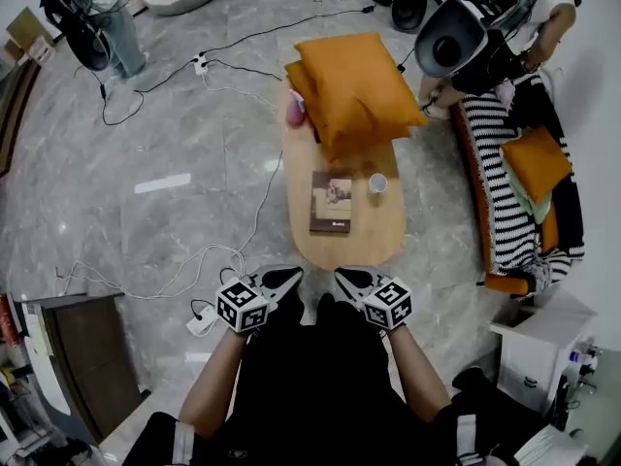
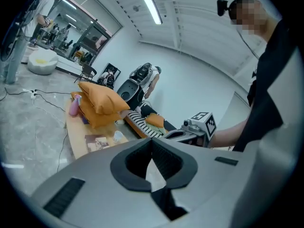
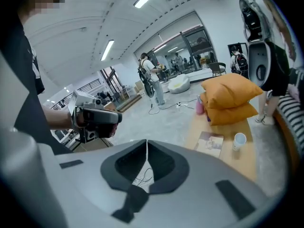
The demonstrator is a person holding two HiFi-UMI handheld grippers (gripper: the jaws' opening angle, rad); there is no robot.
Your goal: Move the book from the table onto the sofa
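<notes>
A brown book (image 1: 331, 202) lies flat on the near half of the oval wooden table (image 1: 340, 246), with a white cup (image 1: 377, 183) to its right. The striped sofa (image 1: 500, 192) runs along the right side of the table. My left gripper (image 1: 289, 276) and right gripper (image 1: 345, 276) are side by side just short of the table's near end, both shut and empty. The left gripper view shows the book (image 2: 97, 142) far beyond its closed jaws, and the sofa (image 2: 142, 120) behind. In the right gripper view the book (image 3: 210, 142) and cup (image 3: 239, 140) lie ahead to the right.
Two orange pillows (image 1: 354, 90) and a pink bottle (image 1: 295, 110) fill the table's far end. An orange cushion (image 1: 536, 161) rests on the sofa. Cables (image 1: 194, 260) trail over the marble floor at left. A white cabinet (image 1: 539, 343) stands at right. A person (image 1: 543, 17) is by the sofa's far end.
</notes>
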